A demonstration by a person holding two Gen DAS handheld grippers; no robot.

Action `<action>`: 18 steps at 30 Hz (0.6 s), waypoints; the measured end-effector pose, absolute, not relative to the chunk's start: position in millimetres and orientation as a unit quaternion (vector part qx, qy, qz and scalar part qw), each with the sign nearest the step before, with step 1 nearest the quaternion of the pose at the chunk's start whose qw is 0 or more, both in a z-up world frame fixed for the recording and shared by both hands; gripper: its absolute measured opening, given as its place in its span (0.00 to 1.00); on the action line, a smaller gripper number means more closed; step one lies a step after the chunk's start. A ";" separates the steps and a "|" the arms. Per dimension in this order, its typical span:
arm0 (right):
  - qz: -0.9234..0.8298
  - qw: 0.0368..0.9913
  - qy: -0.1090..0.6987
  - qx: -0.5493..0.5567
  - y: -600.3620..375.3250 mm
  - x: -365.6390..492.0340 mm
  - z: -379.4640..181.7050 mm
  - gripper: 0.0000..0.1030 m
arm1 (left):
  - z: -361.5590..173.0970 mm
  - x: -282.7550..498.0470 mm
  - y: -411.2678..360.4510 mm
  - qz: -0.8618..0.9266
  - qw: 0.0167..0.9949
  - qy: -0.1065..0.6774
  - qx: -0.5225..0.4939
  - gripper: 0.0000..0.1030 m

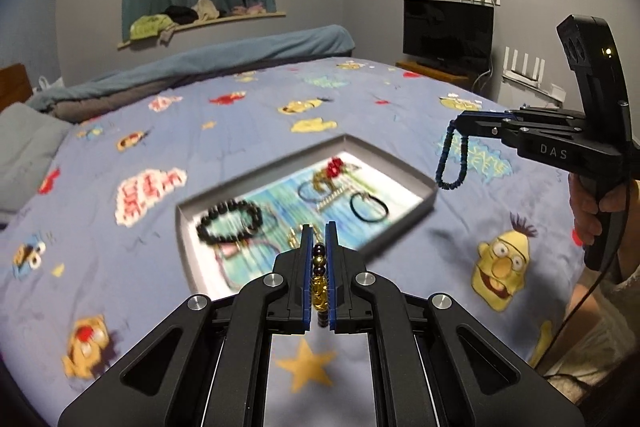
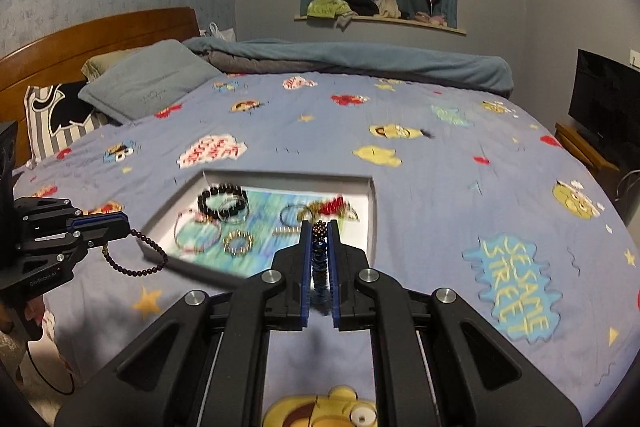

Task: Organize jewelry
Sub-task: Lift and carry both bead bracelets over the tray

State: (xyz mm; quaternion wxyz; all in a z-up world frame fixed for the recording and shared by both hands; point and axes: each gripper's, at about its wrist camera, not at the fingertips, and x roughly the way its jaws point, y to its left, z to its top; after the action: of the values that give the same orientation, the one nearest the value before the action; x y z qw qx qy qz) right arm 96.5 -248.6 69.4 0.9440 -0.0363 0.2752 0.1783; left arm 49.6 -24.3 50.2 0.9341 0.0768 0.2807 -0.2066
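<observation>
left gripper (image 1: 319, 267) clamped on dark bead bracelet (image 2: 136, 255), hanging above bed | right gripper (image 2: 320, 267) clamped on blue bead bracelet (image 1: 452, 163) | I judge both light, limp, swinging; I hold across beads | tray (image 1: 400, 163) below

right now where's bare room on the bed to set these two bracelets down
Bare patches: the blue cartoon bedspread right of the shallow grey tray, up to the Sesame Street print, and beyond the tray toward the folded blue-grey duvet. The tray's inside is crowded with jewelry.
</observation>
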 end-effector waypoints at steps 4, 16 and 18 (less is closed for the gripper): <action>0.188 0.941 0.279 -0.033 -240.0 113.2 69.2 0.07 | 51.8 82.7 -27.6 -0.217 0.930 0.288 0.074 0.06; 0.225 0.916 0.332 -0.006 -221.5 153.2 31.8 0.07 | 23.8 161.9 -65.4 -0.246 0.910 0.327 0.062 0.06; 0.232 0.913 0.335 -0.004 -220.6 154.4 28.9 0.07 | 16.9 171.4 -68.4 -0.247 0.907 0.339 0.049 0.06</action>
State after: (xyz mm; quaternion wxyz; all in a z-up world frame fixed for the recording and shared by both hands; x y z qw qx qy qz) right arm 154.4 -220.6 28.9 0.9133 -0.0037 0.3346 0.2324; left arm 171.4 -68.4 16.9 0.9066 0.0495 0.3388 -0.2467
